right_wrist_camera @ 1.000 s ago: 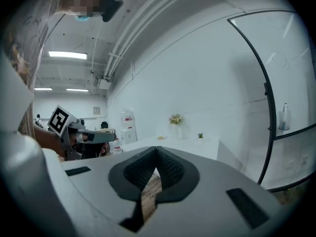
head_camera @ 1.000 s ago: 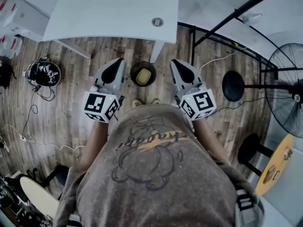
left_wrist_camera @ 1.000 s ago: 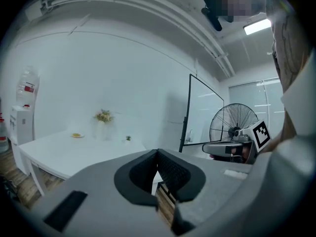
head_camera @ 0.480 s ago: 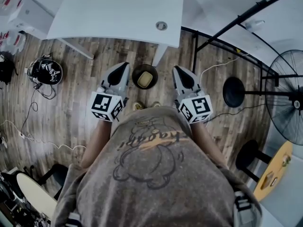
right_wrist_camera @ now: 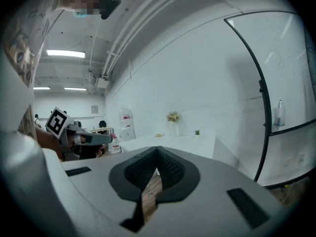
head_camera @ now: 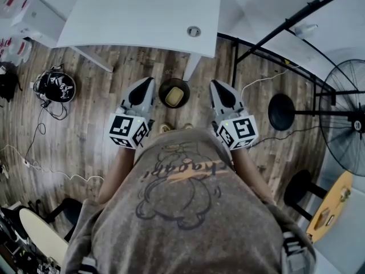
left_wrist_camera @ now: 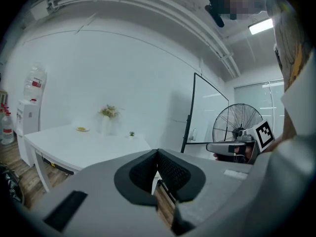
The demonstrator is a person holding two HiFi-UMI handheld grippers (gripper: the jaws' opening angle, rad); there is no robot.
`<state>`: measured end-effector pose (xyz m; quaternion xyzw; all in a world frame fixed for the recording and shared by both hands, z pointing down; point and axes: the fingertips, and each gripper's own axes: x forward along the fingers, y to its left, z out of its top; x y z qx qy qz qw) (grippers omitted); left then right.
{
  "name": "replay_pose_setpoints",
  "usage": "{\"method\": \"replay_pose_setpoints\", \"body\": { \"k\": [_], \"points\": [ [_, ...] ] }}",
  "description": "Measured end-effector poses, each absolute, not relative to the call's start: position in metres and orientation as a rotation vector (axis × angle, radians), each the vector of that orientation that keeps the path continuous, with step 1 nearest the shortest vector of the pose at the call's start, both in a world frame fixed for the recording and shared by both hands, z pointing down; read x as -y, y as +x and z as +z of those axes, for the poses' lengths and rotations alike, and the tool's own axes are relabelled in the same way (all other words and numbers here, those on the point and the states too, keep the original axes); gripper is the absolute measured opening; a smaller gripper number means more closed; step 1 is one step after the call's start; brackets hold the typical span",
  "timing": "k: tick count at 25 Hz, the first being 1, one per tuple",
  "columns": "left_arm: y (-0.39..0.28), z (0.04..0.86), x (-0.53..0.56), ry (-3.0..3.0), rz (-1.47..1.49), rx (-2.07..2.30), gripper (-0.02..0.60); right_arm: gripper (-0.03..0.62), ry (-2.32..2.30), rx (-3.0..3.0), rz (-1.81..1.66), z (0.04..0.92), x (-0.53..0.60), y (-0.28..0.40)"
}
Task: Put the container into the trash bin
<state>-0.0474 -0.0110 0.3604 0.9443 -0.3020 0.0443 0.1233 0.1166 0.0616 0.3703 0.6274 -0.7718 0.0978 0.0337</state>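
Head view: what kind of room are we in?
Likely an office or lab workroom rather than a home. There is a large white table on wood-plank flooring, a pedestal fan near the wall, and a water dispenser that shows in the left gripper view.

The person is wearing a grey-brown T-shirt (head_camera: 182,210) printed with a dark cartoon outline. Beside the T-shirt, the grey left gripper (head_camera: 148,82) and right gripper (head_camera: 215,85) are each bearing a black-and-white marker cube (head_camera: 128,131).
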Motion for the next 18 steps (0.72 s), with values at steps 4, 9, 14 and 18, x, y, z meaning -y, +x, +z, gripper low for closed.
{"method": "replay_pose_setpoints", "body": {
  "k": [4, 9, 14, 18],
  "points": [
    [-0.041, 0.358, 0.009, 2.752, 0.116, 0.878, 0.003, -0.006, 1.926, 2.382, 0.297, 0.369, -0.064, 0.120],
    [-0.038, 0.361, 0.005, 2.750, 0.126, 0.865, 0.003, -0.006, 1.904, 2.345, 0.357, 0.373, -0.070, 0.118],
    [-0.040, 0.362, 0.003, 2.734, 0.130, 0.875, 0.003, -0.006, 1.918, 2.368, 0.323, 0.373, -0.072, 0.121],
    [-0.039, 0.365, -0.001, 2.732, 0.130, 0.876, 0.003, -0.006, 1.935, 2.371, 0.325, 0.374, -0.077, 0.122]
  ]
}}
